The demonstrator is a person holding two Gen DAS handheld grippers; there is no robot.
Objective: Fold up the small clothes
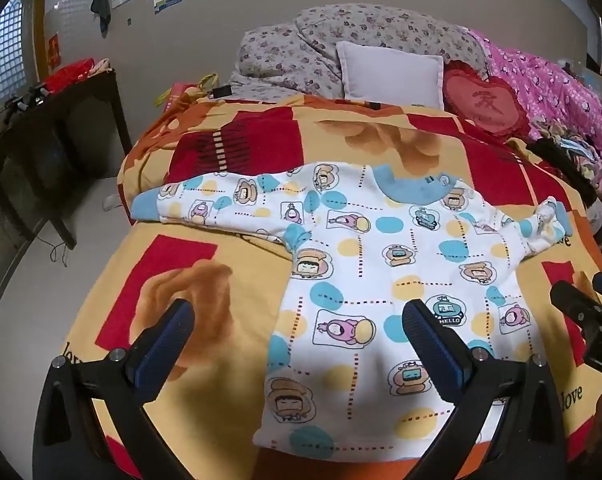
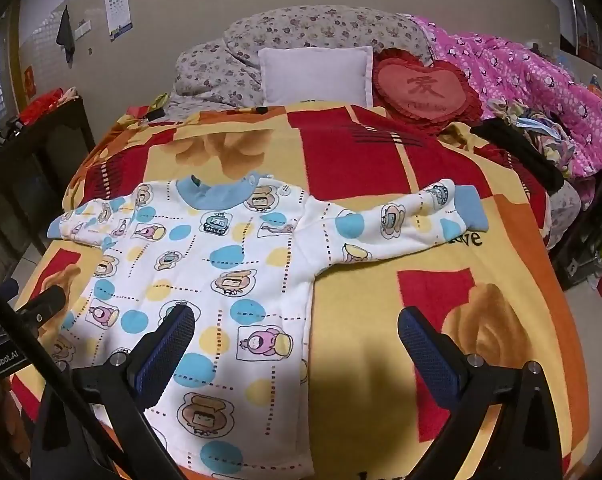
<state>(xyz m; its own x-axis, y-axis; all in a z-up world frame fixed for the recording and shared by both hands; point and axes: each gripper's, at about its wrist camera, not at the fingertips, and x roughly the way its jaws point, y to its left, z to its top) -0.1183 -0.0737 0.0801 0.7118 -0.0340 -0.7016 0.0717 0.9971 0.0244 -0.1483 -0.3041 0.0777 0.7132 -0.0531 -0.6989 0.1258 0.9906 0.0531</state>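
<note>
A small white long-sleeved baby top (image 1: 365, 272) with cartoon prints, blue and yellow dots, and blue collar and cuffs lies spread flat on the bed, both sleeves stretched out sideways. My left gripper (image 1: 297, 320) hovers open over the top's lower left edge, nothing between its blue pads. My right gripper (image 2: 297, 328) hovers open over the top's (image 2: 221, 280) lower right edge, also with nothing in it. The right gripper's body shows at the right border of the left wrist view, and the left one at the left border of the right wrist view.
The bed carries a yellow, red and orange blanket (image 1: 205, 264). At its head lie a floral quilt (image 1: 341, 40), a white pillow (image 1: 389, 76), a red heart cushion (image 1: 481, 100) and a pink quilt (image 2: 533, 80). Dark clothes (image 2: 517, 152) sit at the right. A dark table (image 1: 41, 140) stands left of the bed.
</note>
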